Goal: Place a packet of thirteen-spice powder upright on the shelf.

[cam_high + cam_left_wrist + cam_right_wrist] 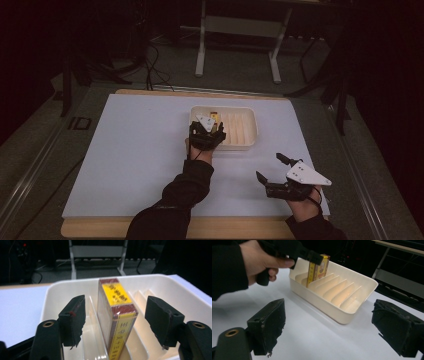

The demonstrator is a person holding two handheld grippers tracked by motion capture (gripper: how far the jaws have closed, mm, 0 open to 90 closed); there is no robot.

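On the table: a white sheet (125, 150) covers the wooden top, and a cream slotted tray (248, 131) sits toward its far middle.
Tray layout: low ribs divide the tray into narrow slots, apparently meant to keep flat things standing on edge.
Box position: a yellow and dark red box (117, 312) stands on its narrow edge in a slot at the tray's left end, seen from the person's side; it leans slightly, and a rib appears to prop it.
Left gripper (205, 131): it hovers at the tray's left end, jaws spread wide with one on each side of the box and a clear gap on both sides, so nothing is clamped.
Likely reason: straddling the box with room to spare suits either letting it go in its slot or lining up to take it; the pictures do not settle which.
Right gripper (272, 170): it rests low over the near right of the sheet, well apart from the tray, jaws wide and empty, seemingly parked out of the way.
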